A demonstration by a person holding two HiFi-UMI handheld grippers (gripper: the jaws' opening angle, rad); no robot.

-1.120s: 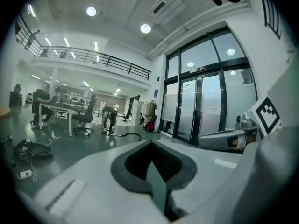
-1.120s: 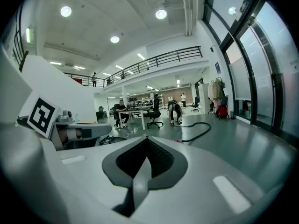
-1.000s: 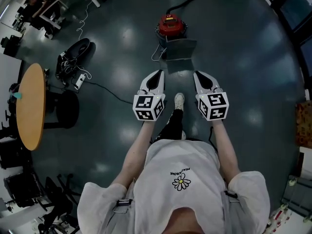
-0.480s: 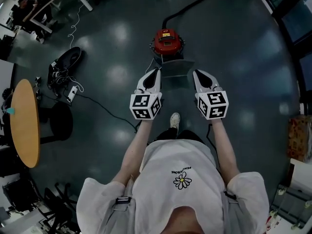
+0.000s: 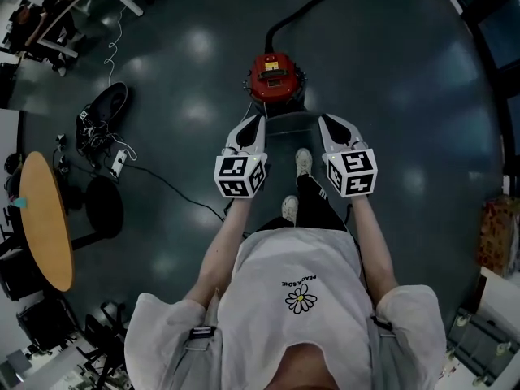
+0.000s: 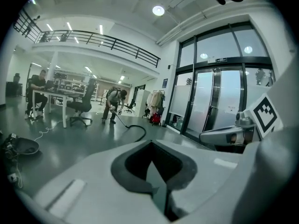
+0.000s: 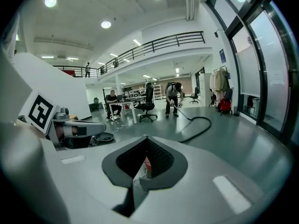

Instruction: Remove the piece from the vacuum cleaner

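Note:
In the head view a red vacuum cleaner (image 5: 276, 73) stands on the dark floor, its black hose (image 5: 302, 8) running away towards the top. A grey flat piece (image 5: 286, 127) sticks out from its near side. My left gripper (image 5: 257, 123) and right gripper (image 5: 327, 123) hang level on either side of that piece, short of the red body, both shut and empty. In the left gripper view the jaws (image 6: 156, 181) meet in a thin slit. The right gripper (image 7: 140, 176) shows a sliver of the red vacuum cleaner (image 7: 146, 164) through its slit.
A round wooden table (image 5: 45, 218), a black stool (image 5: 103, 207), a power strip with cables (image 5: 114, 159) and a dark round object (image 5: 106, 104) lie to the left. The person's white shoes (image 5: 302, 162) stand just behind the grey piece. Glass doors (image 6: 219, 101) are on the right.
The person has stepped forward, so the vacuum cleaner is closer. Both grippers now flank the grey piece instead of hanging well short of it. Both stay shut.

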